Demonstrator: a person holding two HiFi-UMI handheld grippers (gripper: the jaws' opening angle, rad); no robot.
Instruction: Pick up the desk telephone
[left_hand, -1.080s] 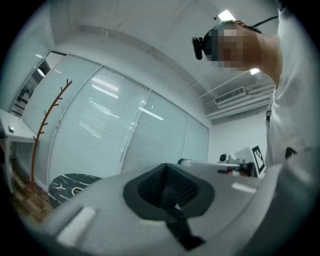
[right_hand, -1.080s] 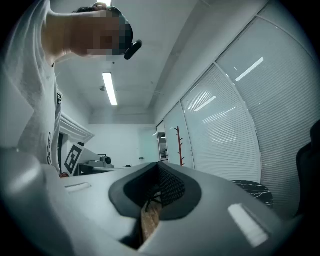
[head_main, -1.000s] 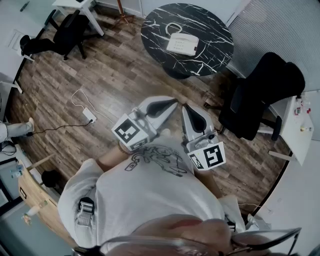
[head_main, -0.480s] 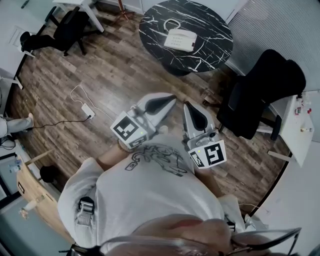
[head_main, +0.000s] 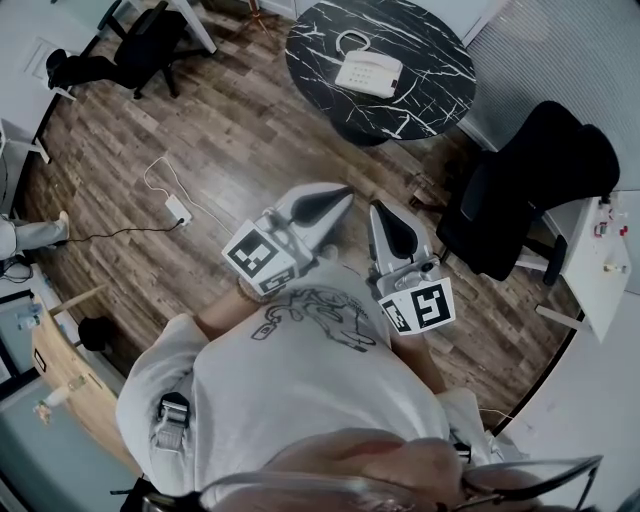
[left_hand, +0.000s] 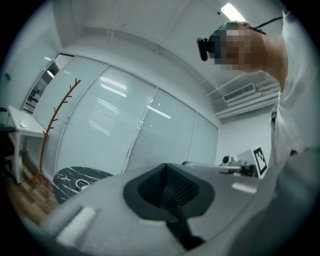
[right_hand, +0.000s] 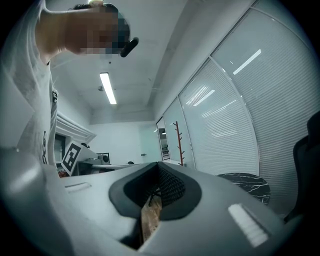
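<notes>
Up ahead, on the round black marble table (head_main: 440, 95), sits the one desk telephone (head_main: 368, 73), white, near the table's middle, with its coiled cord looped beside it on the far side. Its long axis runs across my line of approach, tilting a little down toward my right in the head view. It is well apart from both of my grippers, with a wide stretch of wood floor (head_main: 230, 140) between us.

My left gripper (head_main: 340, 197) and right gripper (head_main: 378, 212) are held side by side close to my chest, both pointing roughly toward the table. Each has its jaws pressed together, with nothing between them. The telephone lies almost straight ahead of the pair. I judge the right gripper slightly nearer, though the difference is small. I must cross the floor and open the jaws before any grasp is possible.

I count one telephone, one round table and two grippers. Around them I count two black office chairs, one (head_main: 530, 190) just right of the table and one (head_main: 130, 55) far off to the left. A single white power strip (head_main: 178, 210) lies on the floor with its cable trailing.
</notes>
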